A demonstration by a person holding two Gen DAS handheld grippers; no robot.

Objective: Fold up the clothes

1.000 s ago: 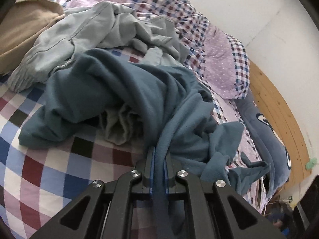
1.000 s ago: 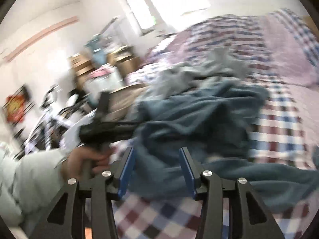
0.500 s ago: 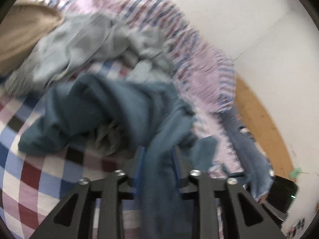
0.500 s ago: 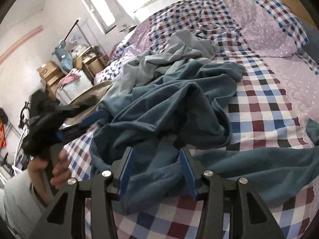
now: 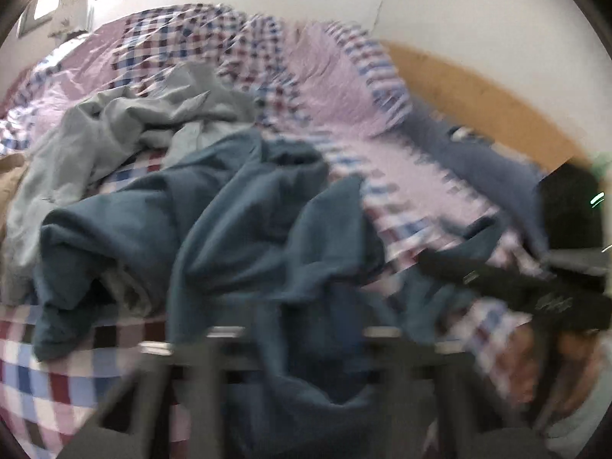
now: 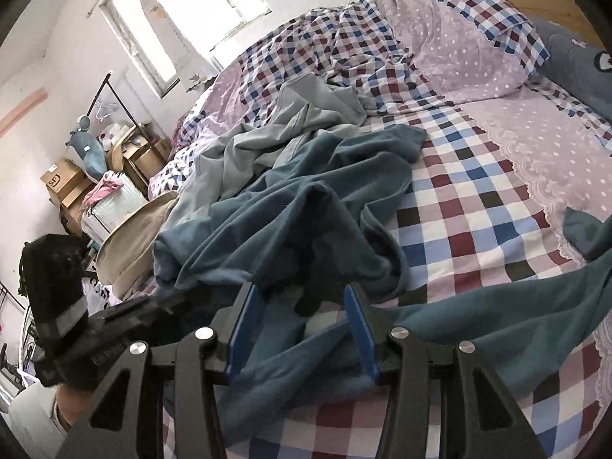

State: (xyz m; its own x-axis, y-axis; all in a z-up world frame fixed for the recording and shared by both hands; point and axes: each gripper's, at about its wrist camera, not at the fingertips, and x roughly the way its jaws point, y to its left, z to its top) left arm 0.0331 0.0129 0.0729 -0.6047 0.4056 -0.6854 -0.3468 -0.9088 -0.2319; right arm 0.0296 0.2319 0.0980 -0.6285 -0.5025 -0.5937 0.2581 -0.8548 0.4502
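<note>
Though slack a moment ago, left tool (image 5: pixel 302 338) closing on teal garment (image 6: pixel 290 222); right tool (image 6: pixel 302 306) half open, cloth loose between.

There are 3 loose garments on 1 bed (image 6: pixel 478 206): 1 teal garment (image 6: pixel 290 214), 1 pale grey garment (image 6: pixel 267 137) and 1 tan garment (image 6: pixel 134 237). At the head of the bed lie 1 lilac dotted pillow (image 6: pixel 466 49) and 1 blue plush cushion (image 6: pixel 573 65). There are 2 tools: the right tool (image 6: pixel 302 329) and the left tool (image 6: pixel 95 325), each with 2 fingers. By the far wall stand 1 window (image 6: pixel 183 19), 1 plush whale (image 6: pixel 88 153) and at least 3 cardboard boxes (image 6: pixel 61 179); the exact number is unclear.
</note>
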